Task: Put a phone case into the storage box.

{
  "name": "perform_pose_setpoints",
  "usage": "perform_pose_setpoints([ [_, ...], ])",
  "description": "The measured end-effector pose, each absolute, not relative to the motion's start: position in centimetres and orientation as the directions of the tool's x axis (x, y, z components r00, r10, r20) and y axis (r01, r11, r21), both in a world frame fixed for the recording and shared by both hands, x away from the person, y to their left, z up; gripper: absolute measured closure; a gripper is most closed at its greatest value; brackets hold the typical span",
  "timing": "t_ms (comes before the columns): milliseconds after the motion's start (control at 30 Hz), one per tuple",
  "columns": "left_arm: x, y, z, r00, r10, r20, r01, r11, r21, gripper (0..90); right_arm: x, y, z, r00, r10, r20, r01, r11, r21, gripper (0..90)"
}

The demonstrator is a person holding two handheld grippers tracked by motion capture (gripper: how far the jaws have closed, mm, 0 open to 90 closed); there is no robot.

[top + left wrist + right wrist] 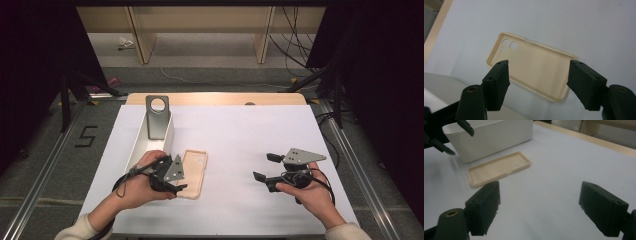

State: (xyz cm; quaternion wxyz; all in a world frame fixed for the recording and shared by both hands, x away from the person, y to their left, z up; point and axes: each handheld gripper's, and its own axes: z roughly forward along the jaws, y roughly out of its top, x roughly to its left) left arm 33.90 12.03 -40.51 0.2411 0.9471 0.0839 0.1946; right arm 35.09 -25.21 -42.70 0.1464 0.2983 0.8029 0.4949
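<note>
Left tongs on the phone case, right tongs idle

Left gripper [175, 186] jaws wide, straddling the phone case [534, 67] across its long axis, not pinching; right gripper [265, 167] wide, empty, well apart near the table's right edge.

We seem to be in a recording lab: black tripod stands [65, 100] flank the white-covered wooden table [250, 150], loose black cables [292, 45] trail beyond its far edge, and a taped black numeral [86, 136] marks the grey floor.
</note>
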Motion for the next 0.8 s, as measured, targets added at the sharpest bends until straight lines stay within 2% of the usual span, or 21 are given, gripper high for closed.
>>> perform_pose_setpoints([
  [133,33.7,11.0,-40.8,0.918,0.179,0.353,0.014,-0.906,0.424,34.6,35.1,-25.2,-42.7,-0.779,0.624,0.057,0.331,0.332,0.883,18.2],
  [800,34.1,8.9,-42.8,0.92,0.045,0.388,-0.064,-0.963,0.262,36.8,35.0,-25.3,-42.6,-0.779,0.624,0.051,0.327,0.336,0.883,18.2],
])
